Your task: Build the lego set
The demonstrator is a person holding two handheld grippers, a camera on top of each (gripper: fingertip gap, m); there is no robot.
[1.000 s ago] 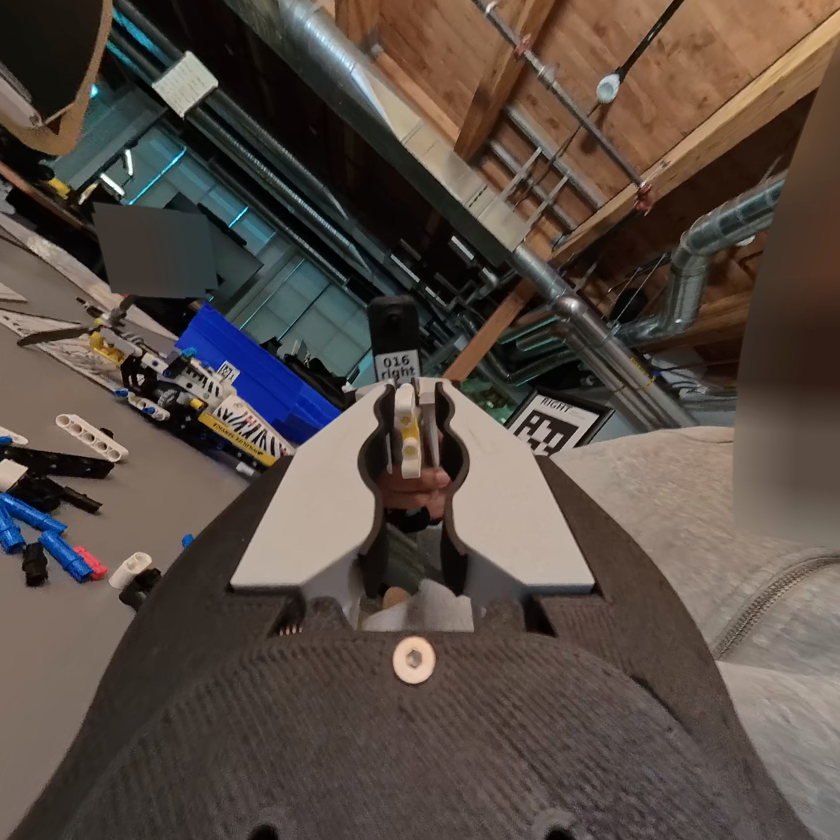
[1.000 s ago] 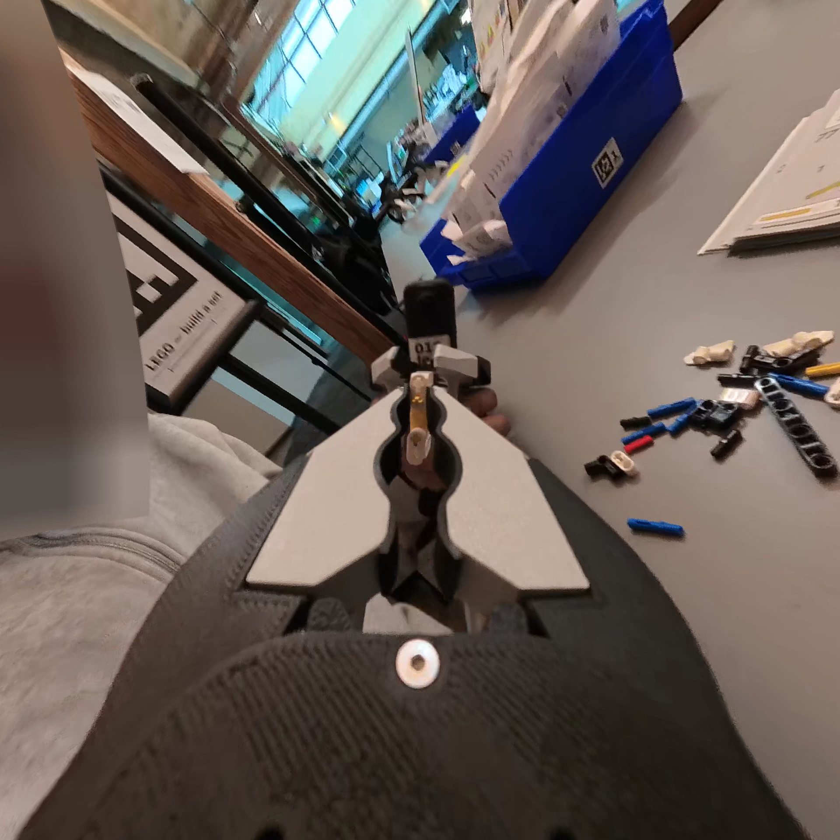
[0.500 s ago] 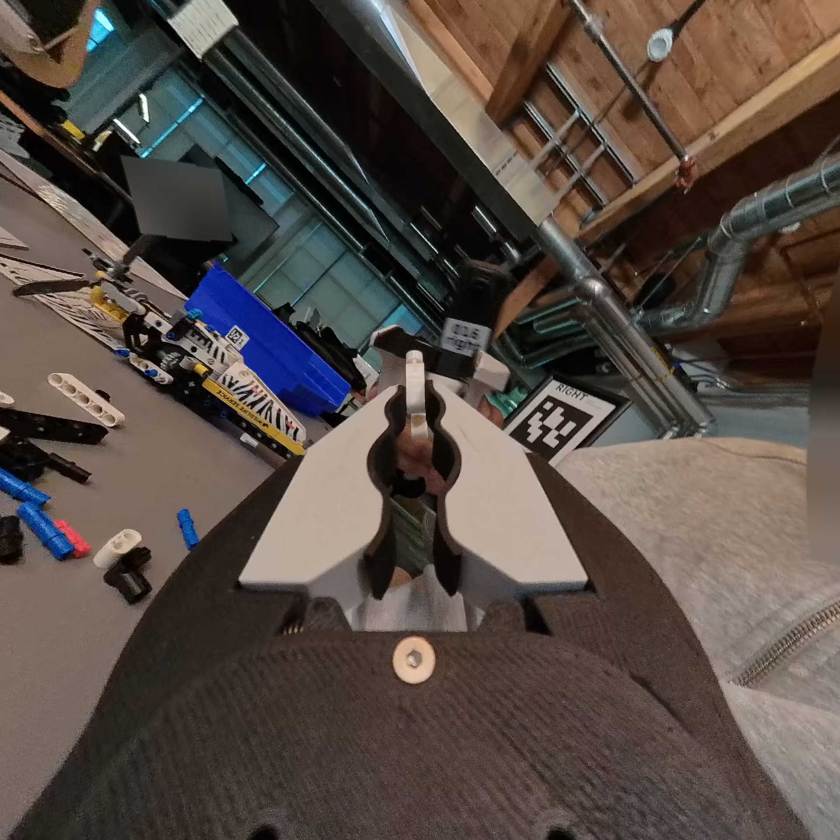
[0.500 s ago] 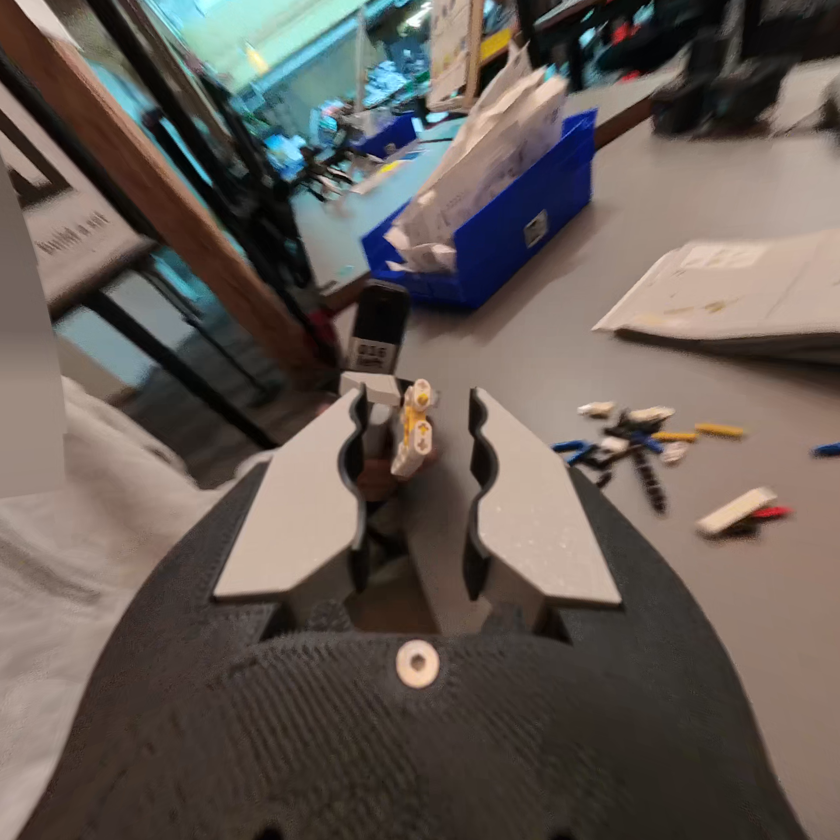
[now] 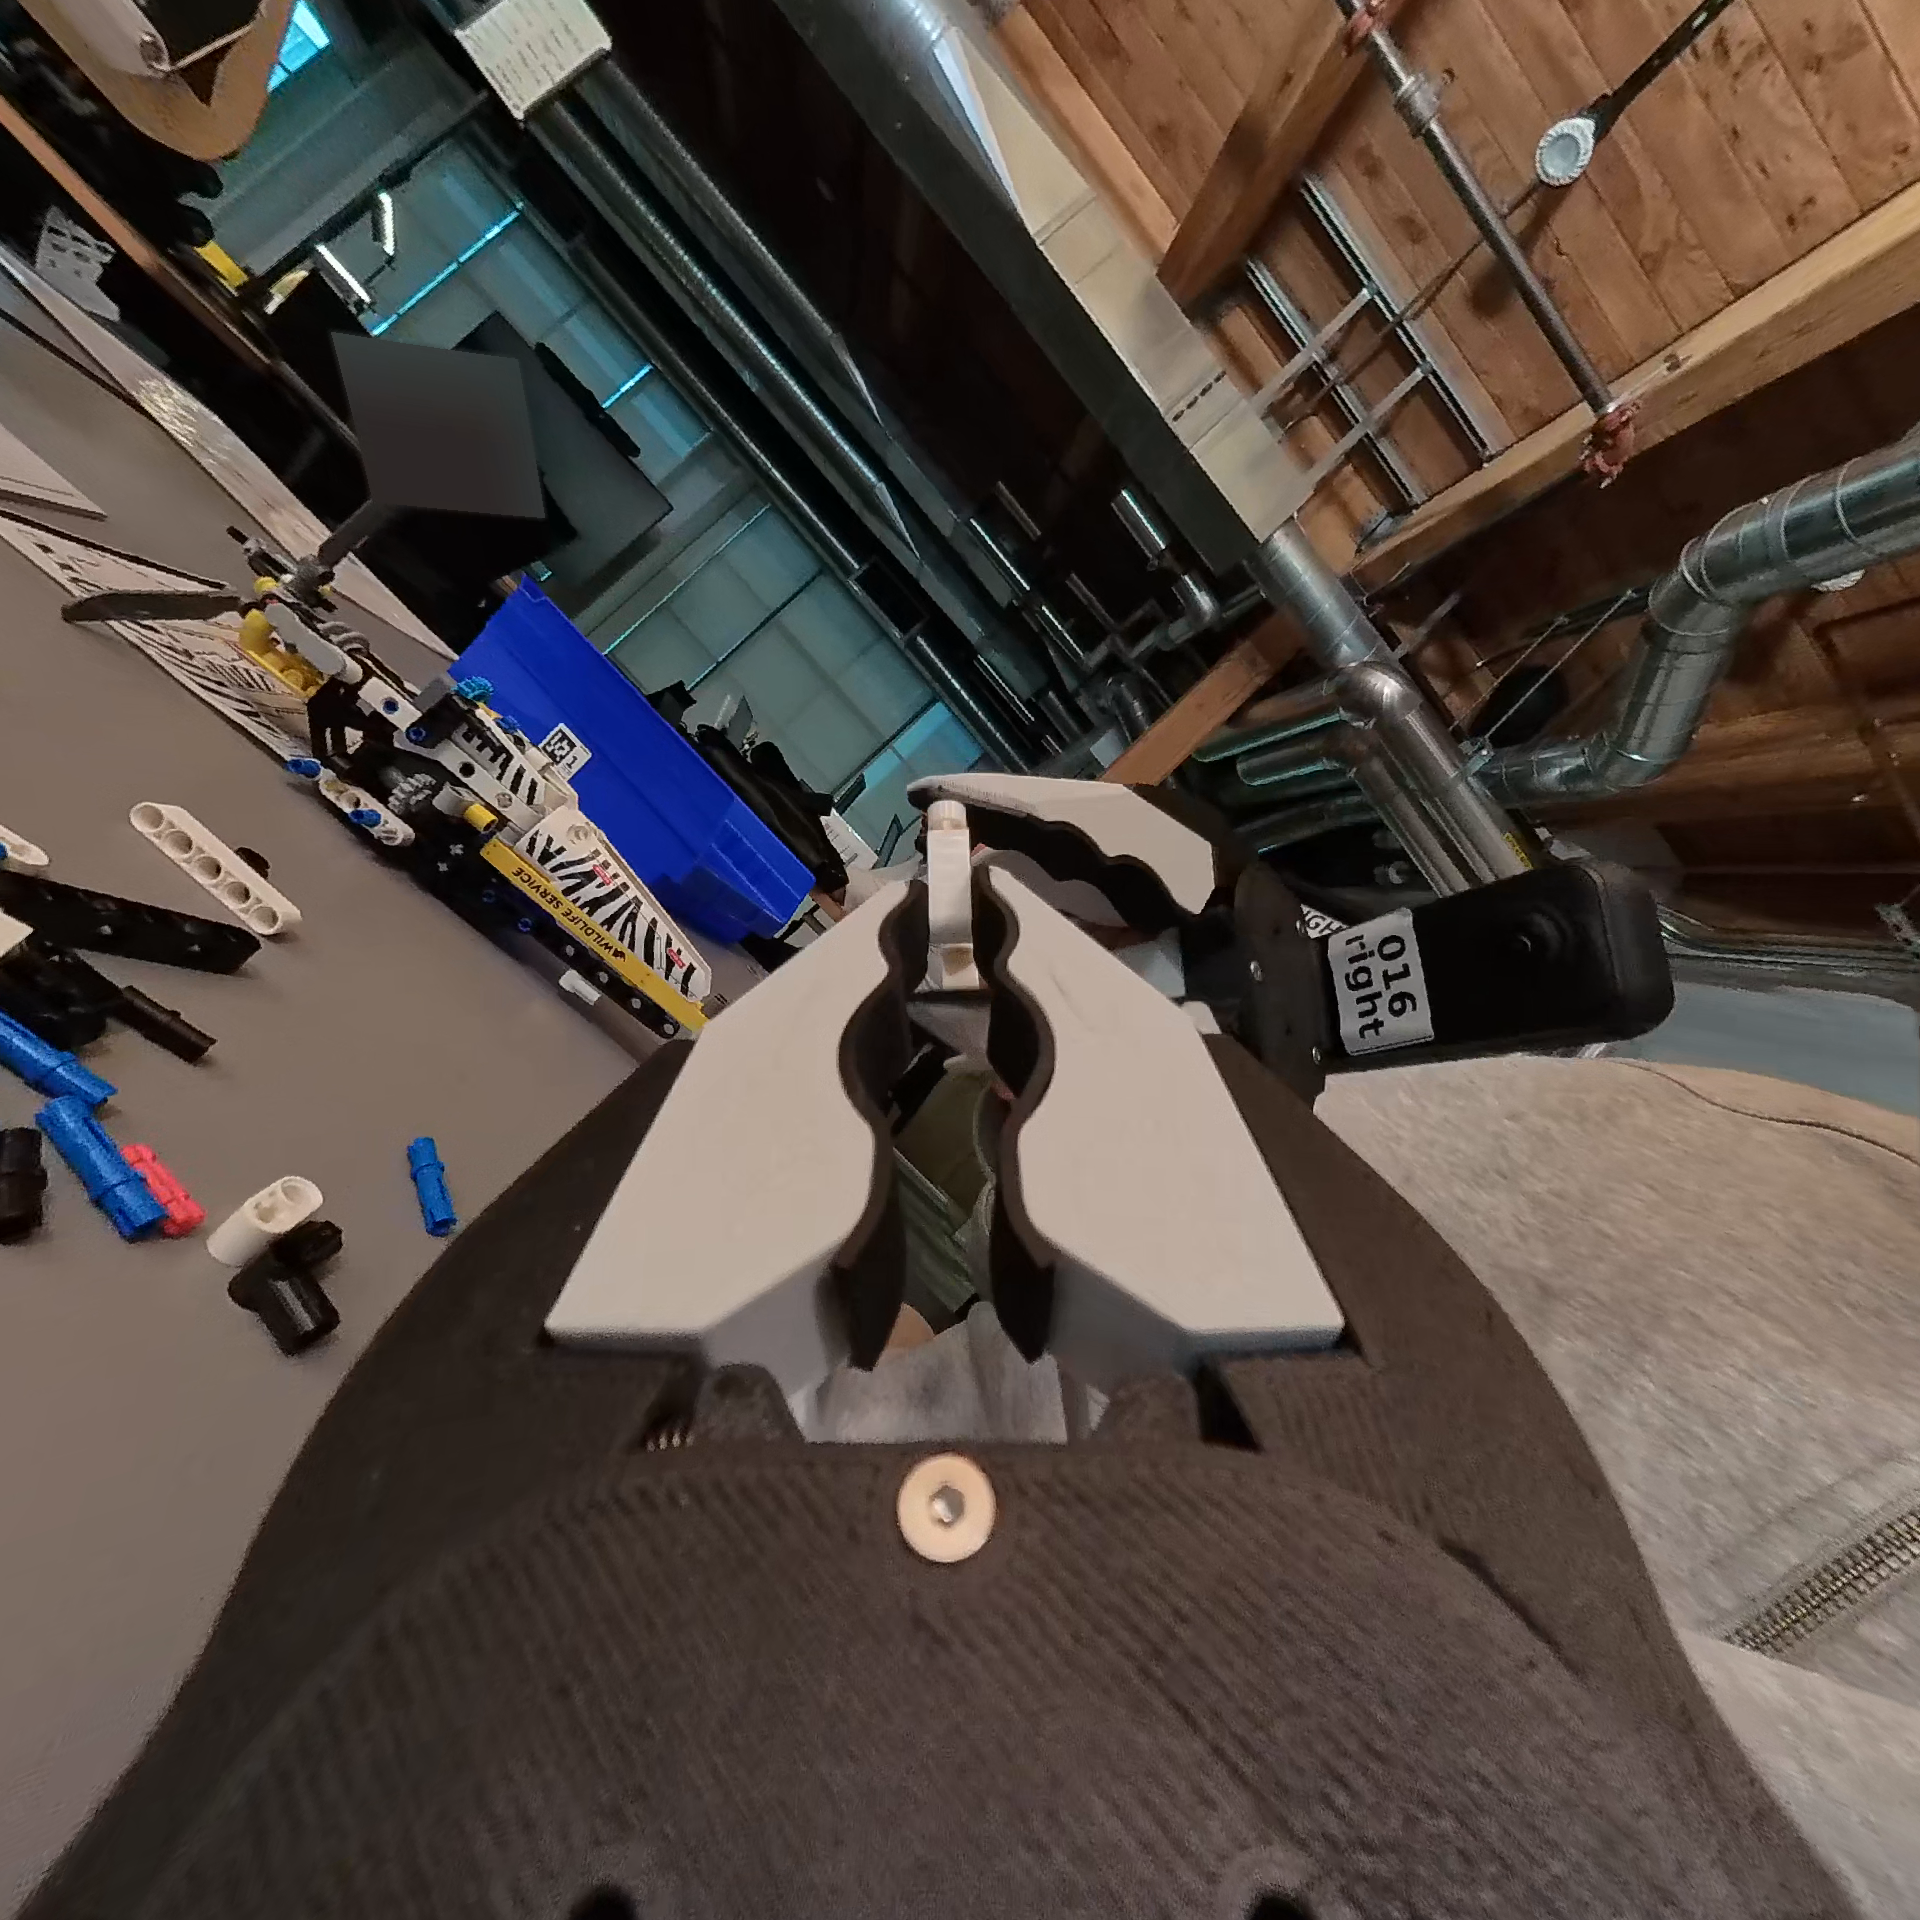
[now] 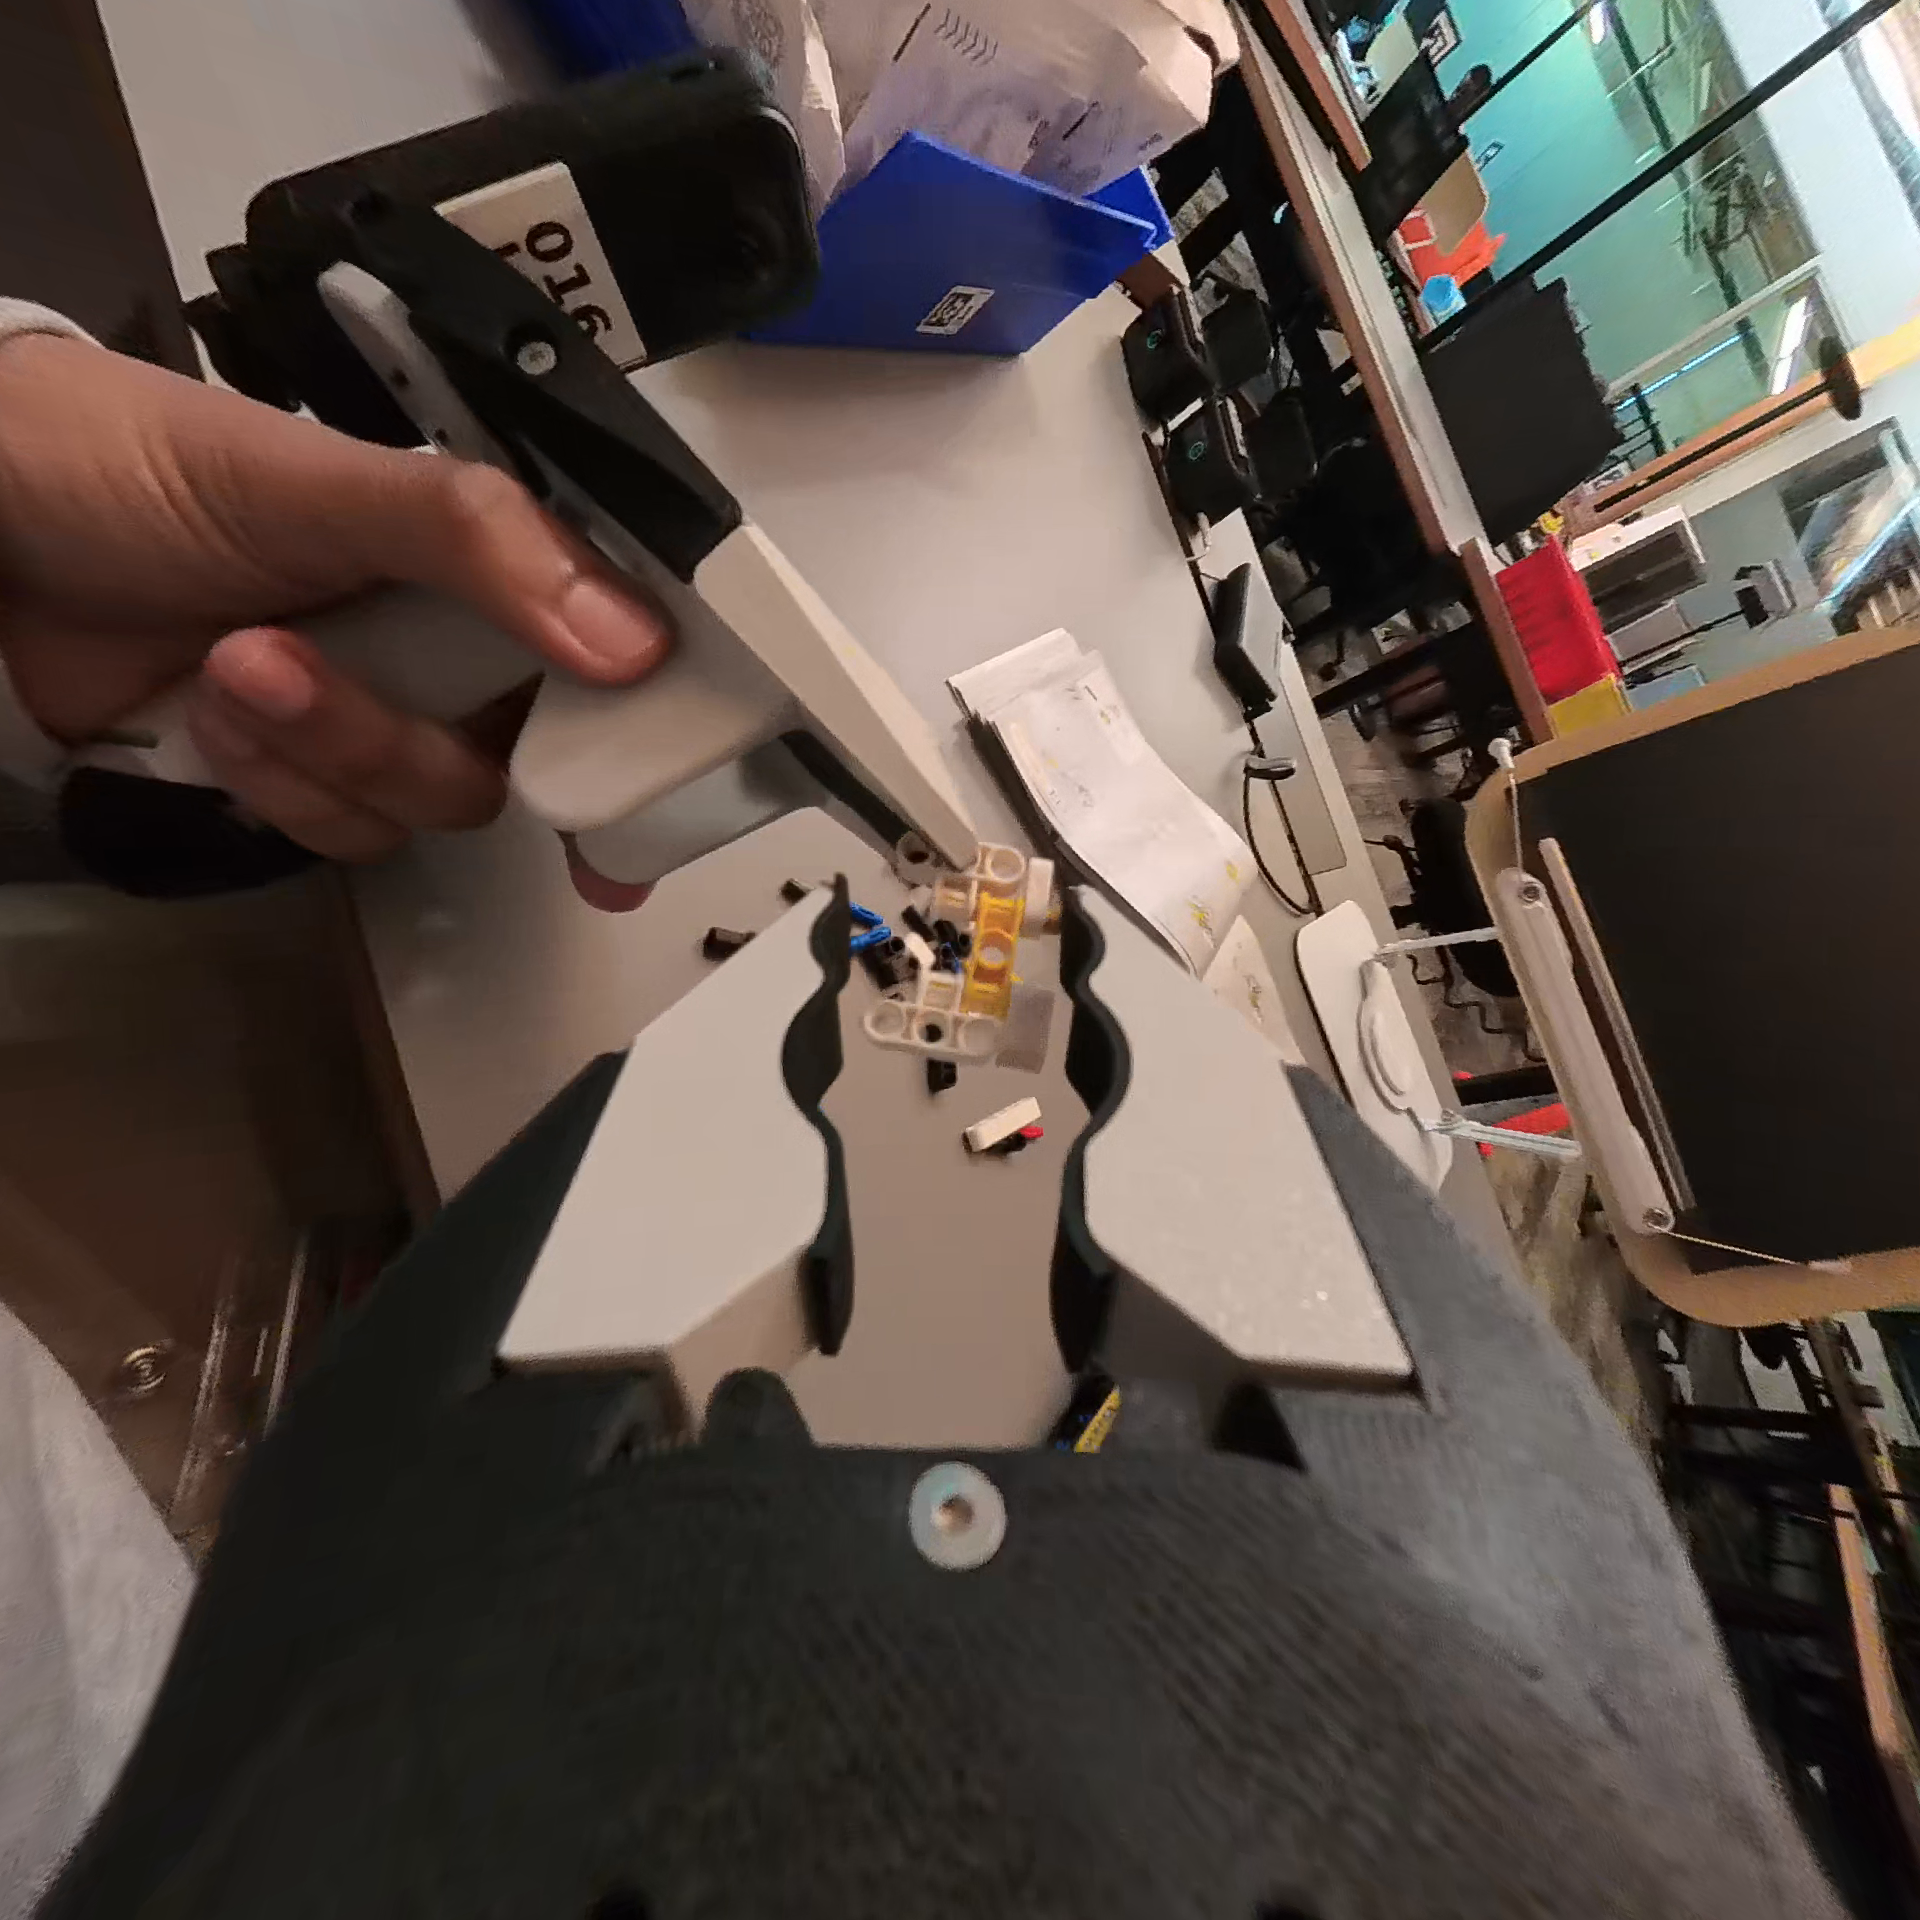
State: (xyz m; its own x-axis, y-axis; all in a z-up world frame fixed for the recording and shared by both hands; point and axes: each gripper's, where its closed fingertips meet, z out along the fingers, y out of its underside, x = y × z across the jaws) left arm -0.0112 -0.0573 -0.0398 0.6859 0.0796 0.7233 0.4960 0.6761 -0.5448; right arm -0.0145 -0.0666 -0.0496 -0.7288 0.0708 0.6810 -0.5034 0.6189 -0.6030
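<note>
The left hand-held gripper (image 5: 951, 909) is clamped on a small white-and-yellow lego sub-assembly (image 6: 971, 951), held in the air above the grey tabletop (image 5: 343, 1039). The right hand-held gripper (image 6: 951, 925) is spread wide with nothing between its fingers, facing that piece at its 12 o'clock. In the left wrist view, the partly built zebra-striped lego helicopter (image 5: 468, 790) stands at 10 o'clock beside a blue bin (image 5: 644, 790), with loose lego pins (image 5: 94, 1164) at 9 o'clock.

Wooden plank ceiling (image 5: 1621, 218) with timber beams is spanning overhead, carrying silver metal ventilation ducts (image 5: 1714, 644) and thin steel pipes (image 5: 1475, 197). Tall glass partition windows (image 5: 727, 623) are glowing teal behind the smooth grey tabletop (image 5: 343, 1049). A curved plywood-edged black panel (image 6: 1704, 987) is standing beside dark monitors (image 6: 1507, 405) along glazed walls (image 6: 1683, 135).
</note>
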